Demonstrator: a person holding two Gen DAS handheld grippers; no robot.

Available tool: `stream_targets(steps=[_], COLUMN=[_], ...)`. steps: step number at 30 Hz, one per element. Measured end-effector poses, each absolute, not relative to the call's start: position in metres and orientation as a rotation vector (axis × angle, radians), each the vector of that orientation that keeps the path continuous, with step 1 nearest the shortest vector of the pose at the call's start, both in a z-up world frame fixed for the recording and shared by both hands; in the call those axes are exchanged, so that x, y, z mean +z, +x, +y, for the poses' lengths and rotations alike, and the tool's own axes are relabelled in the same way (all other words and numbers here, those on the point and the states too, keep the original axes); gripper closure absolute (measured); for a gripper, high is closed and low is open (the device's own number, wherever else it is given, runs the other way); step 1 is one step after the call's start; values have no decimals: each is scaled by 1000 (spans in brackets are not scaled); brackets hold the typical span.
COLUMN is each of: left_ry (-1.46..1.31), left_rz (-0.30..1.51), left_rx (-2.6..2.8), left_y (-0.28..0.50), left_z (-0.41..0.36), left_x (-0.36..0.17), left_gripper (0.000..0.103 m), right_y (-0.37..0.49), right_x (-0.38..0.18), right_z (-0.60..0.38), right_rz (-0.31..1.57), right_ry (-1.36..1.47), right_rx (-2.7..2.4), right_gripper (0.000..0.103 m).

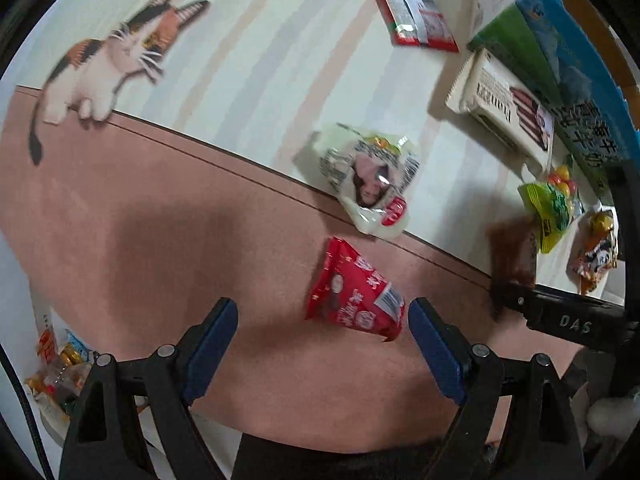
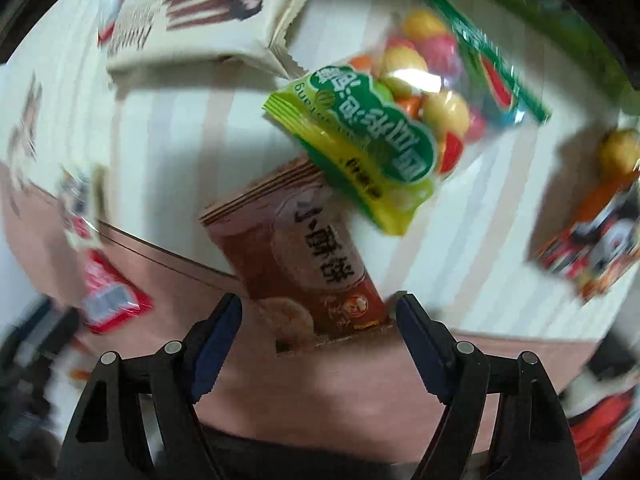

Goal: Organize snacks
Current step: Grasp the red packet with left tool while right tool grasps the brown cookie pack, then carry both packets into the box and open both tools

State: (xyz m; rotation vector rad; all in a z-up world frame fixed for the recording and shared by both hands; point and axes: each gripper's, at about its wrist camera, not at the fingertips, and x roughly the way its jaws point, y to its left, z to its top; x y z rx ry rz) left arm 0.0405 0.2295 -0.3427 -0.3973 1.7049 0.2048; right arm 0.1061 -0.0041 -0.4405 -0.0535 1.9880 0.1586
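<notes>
Two grippers, left gripper (image 1: 322,322) and right gripper (image 2: 320,316), stood with jaws spread wide above the mat (image 1: 160,220); red packet (image 1: 356,296) and brown biscuit packet (image 2: 308,256) lay near its pink edge.

left claw (image 1: 322,322) spread wide, holding nothing; right claw (image 2: 320,318) likewise spread wide, nothing gripped.

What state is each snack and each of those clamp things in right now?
Left hand-held gripper: open, empty.
Right hand-held gripper: open, empty.
Red packet: sealed, lying flat.
Brown biscuit packet: sealed, flat.
Green candy bag: sealed, overlapping the brown packet.
</notes>
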Motion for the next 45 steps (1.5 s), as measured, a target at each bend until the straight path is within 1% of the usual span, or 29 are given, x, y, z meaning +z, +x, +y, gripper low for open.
stream_targets(steps=[1,7,8,9,10,12,14,15,16,21,28,29,35,45], left_ry=[-402,-440,-450,-455,-466,-486,-480,-480,-477,-438,-421,-420,-402,-318], left_rz=[1719,1787,1790,1790,1793,1780,1768,1764,1762,1745,1701,1693,1608,1452], left_rx=[191,157,147,150,155,167,172,169,169,176,140,131,46,-126], left_y=[42,48,47,47,45,42,39,40,38,41,45,44,60,168], left_z=[228,222,221,222,222,225,224,224,222,210,197,206,190,156], left_x=[-348,-379,-383,-386,-389,-390,-389,-387,-387,-378,-345,-339,-284,-177], left_gripper=[16,16,19,27,39,41,46,49,50,55,56,56,56,56], right_y=[107,118,118,118,118,112,99,92,90,75,75,74,75,148], right_x=[-441,-440,-441,-441,-441,-437,-430,-430,-427,-428,-400,-393,-340,-225], right_z=[-4,15,19,23,24,30,40,46,49,60,32,31,7,-42], right_rz=[2005,1960,1954,1947,1942,1908,1879,1867,1854,1839,1824,1820,1756,1574], right_ry=[-63,-171,-192,-213,-228,-273,-283,-284,-282,-246,-98,-80,30,206], right_rx=[162,156,145,136,131,107,109,112,113,109,128,136,168,172], right_gripper=[21,19,19,19,19,22,29,36,44,46,46,46,47,47])
